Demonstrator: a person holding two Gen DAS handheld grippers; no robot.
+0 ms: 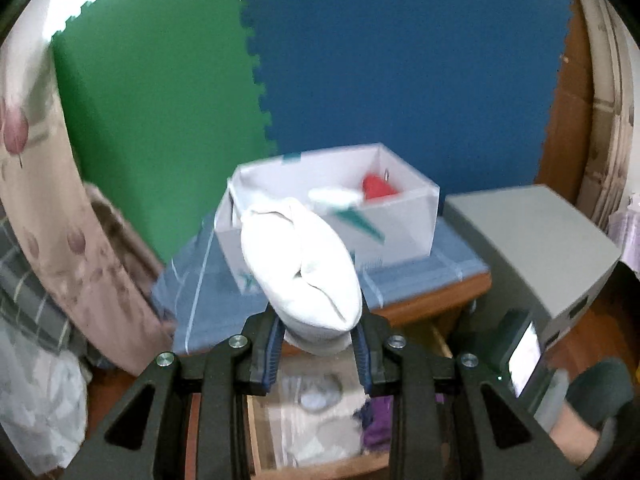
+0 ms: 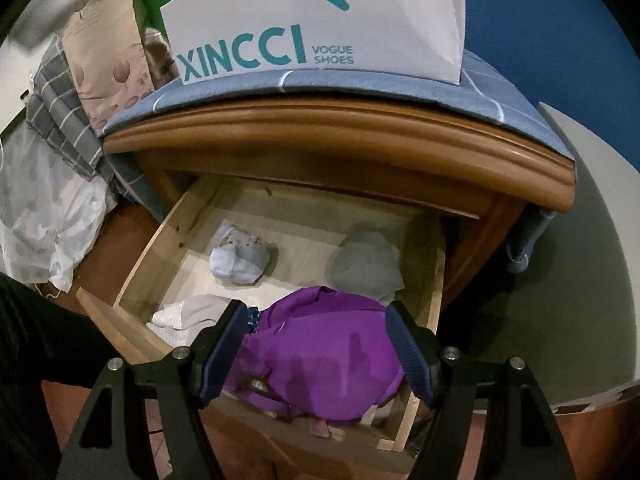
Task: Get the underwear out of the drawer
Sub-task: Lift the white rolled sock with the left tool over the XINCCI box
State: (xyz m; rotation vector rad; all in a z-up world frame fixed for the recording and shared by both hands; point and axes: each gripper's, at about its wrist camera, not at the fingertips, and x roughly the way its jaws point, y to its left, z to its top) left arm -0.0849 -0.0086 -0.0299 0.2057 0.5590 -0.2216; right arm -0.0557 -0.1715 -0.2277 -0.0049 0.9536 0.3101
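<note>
Left gripper (image 1: 318,354) up close, jaws clamped on a rolled white bundle of underwear (image 1: 306,270), soft ribbed cloth folded into a fat oval with a crease across its near end, held up in the air above the open drawer (image 1: 256,432). Behind the bundle, a white shoebox (image 1: 400,224) sits on the blue-clothed nightstand top (image 1: 208,304), something red (image 1: 376,187) inside it; the view is blurred there.

Over to the right gripper (image 2: 316,336): jaws spread wide, gripping nothing, poised over a purple garment (image 2: 320,348) bunched at the front of the drawer (image 2: 136,264). Further in, a pale blue rolled piece (image 2: 240,258) on the left of the drawer floor, a grey folded piece (image 2: 366,262) on the right, a white ribbed bit (image 2: 172,318) by the left wall. Beyond, the nightstand's wooden edge (image 2: 320,136), then the shoebox front reading XINCCI (image 2: 244,56)
</note>
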